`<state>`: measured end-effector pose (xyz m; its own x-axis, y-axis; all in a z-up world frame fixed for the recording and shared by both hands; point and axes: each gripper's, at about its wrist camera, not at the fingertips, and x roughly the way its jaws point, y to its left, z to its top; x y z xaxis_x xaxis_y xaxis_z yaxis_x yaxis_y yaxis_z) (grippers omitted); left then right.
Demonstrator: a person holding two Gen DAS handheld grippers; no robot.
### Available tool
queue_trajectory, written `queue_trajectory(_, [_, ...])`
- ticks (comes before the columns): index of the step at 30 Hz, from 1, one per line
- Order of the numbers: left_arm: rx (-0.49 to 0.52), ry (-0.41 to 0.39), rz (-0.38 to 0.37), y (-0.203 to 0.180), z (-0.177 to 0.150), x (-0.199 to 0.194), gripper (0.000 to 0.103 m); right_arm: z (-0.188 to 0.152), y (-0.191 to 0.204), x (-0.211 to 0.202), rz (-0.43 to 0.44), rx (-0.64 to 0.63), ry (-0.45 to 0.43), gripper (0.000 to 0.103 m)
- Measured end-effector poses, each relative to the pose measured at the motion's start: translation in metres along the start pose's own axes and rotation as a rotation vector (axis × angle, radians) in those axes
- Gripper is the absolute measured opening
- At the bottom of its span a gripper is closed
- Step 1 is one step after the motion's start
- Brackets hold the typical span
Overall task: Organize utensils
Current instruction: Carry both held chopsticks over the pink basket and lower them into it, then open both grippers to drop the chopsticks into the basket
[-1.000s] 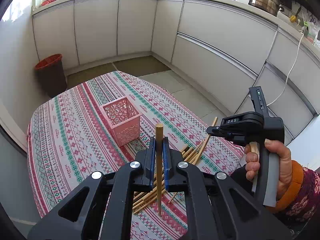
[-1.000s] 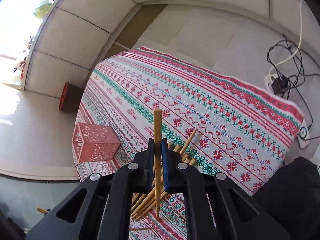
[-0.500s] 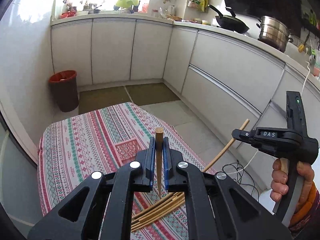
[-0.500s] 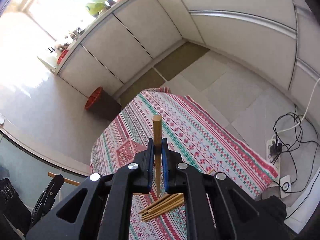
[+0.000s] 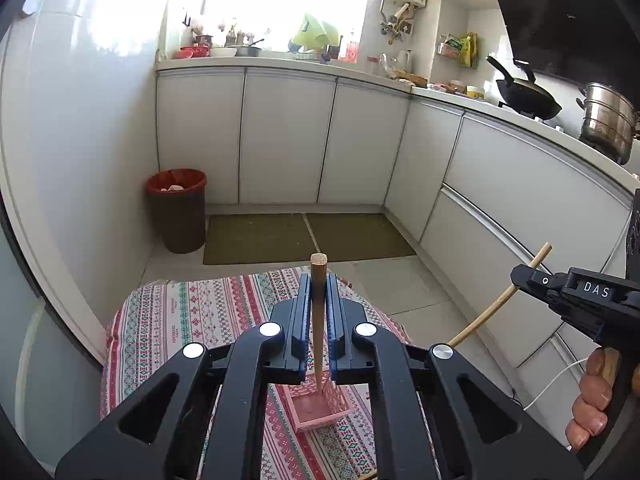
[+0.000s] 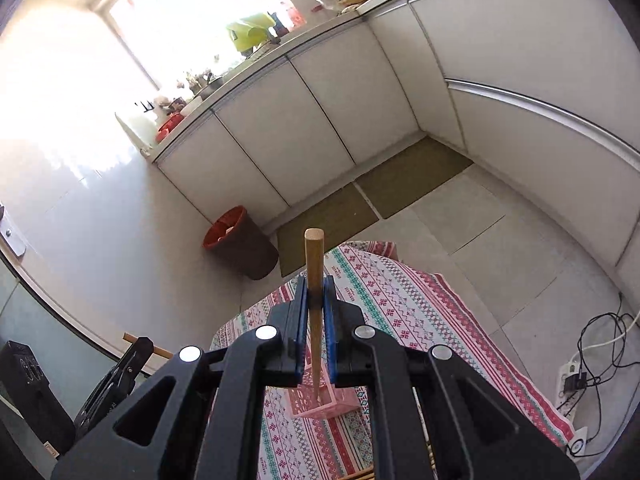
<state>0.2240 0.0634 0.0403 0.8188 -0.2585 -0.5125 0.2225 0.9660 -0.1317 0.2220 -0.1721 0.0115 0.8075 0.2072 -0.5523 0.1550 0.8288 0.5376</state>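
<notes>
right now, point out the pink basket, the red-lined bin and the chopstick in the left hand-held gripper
pink basket (image 5: 316, 406): left wrist view, its inner floor
red-lined bin (image 5: 176, 216): left wrist view, its dark side wall
chopstick (image 5: 319, 280): left wrist view, its upper shaft between the jaws

A red-lined bin (image 5: 176, 208) stands beside white cabinets (image 5: 288, 136).

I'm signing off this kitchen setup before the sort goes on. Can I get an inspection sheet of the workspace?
Surface: patterned tablecloth covers the table.
Job's things: pink basket on the cloth; spare chopsticks at the near edge.
Clutter: nothing seen on the cloth.
Tongs: left tongs shut on a chopstick; right tongs shut on another chopstick.
Cables: power strip and wires on the floor.
Surroundings: red bin, white cabinets, wok, steel pot.
</notes>
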Motion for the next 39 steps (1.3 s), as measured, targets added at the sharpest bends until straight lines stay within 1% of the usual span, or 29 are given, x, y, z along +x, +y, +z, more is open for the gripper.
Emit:
queue_trajectory(2, [-0.02, 0.022, 0.005, 0.009, -0.007, 0.014, 0.007, -0.003, 0.006, 0.016, -0.001, -0.024, 0.007, 0.008])
queue_trajectory(5, [-0.041, 0.09, -0.003, 0.016, -0.024, 0.036, 0.008, -0.013, 0.012, 0.04, -0.008, -0.058, 0.022, 0.008])
queue_trajectory(6, [-0.047, 0.105, -0.006, 0.019, -0.028, 0.04, 0.014, -0.017, 0.012, 0.047, -0.011, -0.066, 0.027, 0.008])
queue_trajectory(7, [-0.06, 0.114, -0.011, 0.021, -0.032, 0.041, 0.022, -0.021, 0.014, 0.053, -0.016, -0.075, 0.031, 0.008])
queue_trajectory(9, [-0.096, 0.092, -0.02, 0.03, -0.032, 0.034, 0.033, -0.027, 0.016, 0.064, -0.028, -0.089, 0.046, 0.008])
queue_trajectory(15, [-0.166, -0.011, -0.036, 0.047, -0.016, 0.0, 0.039, -0.036, 0.022, 0.082, -0.04, -0.112, 0.062, 0.008])
queue_trajectory(21, [-0.177, -0.018, -0.027, 0.052, -0.013, -0.006, 0.045, -0.044, 0.033, 0.094, -0.052, -0.164, 0.068, 0.008])
queue_trajectory(23, [-0.177, -0.008, -0.021, 0.053, -0.013, -0.004, 0.047, -0.05, 0.035, 0.102, -0.042, -0.178, 0.101, 0.013])
queue_trajectory(24, [-0.176, -0.004, -0.02, 0.054, -0.014, -0.004, 0.049, -0.053, 0.035, 0.105, -0.047, -0.179, 0.112, 0.017])
queue_trajectory(25, [-0.172, 0.002, -0.02, 0.054, -0.015, -0.003, 0.051, -0.056, 0.034, 0.105, -0.053, -0.18, 0.117, 0.029])
queue_trajectory(26, [-0.166, 0.008, -0.018, 0.053, -0.016, -0.003, 0.051, -0.058, 0.033, 0.104, -0.062, -0.182, 0.112, 0.035])
queue_trajectory(30, [-0.15, 0.029, -0.006, 0.048, -0.021, -0.003, 0.055, -0.062, 0.028, 0.09, -0.103, -0.196, 0.094, 0.039])
queue_trajectory(32, [-0.139, 0.037, 0.008, 0.045, -0.024, -0.003, 0.06, -0.064, 0.028, 0.082, -0.136, -0.214, 0.071, 0.047])
queue_trajectory(33, [-0.135, 0.04, 0.021, 0.043, -0.025, -0.004, 0.064, -0.066, 0.027, 0.077, -0.155, -0.225, 0.057, 0.049])
queue_trajectory(34, [-0.133, 0.041, 0.03, 0.041, -0.027, -0.005, 0.071, -0.068, 0.027, 0.072, -0.175, -0.236, 0.046, 0.054])
queue_trajectory(35, [-0.131, 0.04, 0.041, 0.04, -0.029, -0.005, 0.074, -0.071, 0.026, 0.066, -0.196, -0.245, 0.034, 0.057])
queue_trajectory(36, [-0.124, 0.04, 0.057, 0.038, -0.031, -0.006, 0.077, -0.074, 0.025, 0.06, -0.221, -0.254, 0.022, 0.059])
queue_trajectory(38, [-0.106, 0.043, 0.085, 0.033, -0.035, -0.008, 0.077, -0.078, 0.023, 0.05, -0.253, -0.261, 0.001, 0.068])
queue_trajectory(39, [-0.095, 0.046, 0.098, 0.03, -0.037, -0.009, 0.077, -0.08, 0.023, 0.045, -0.265, -0.264, -0.008, 0.069])
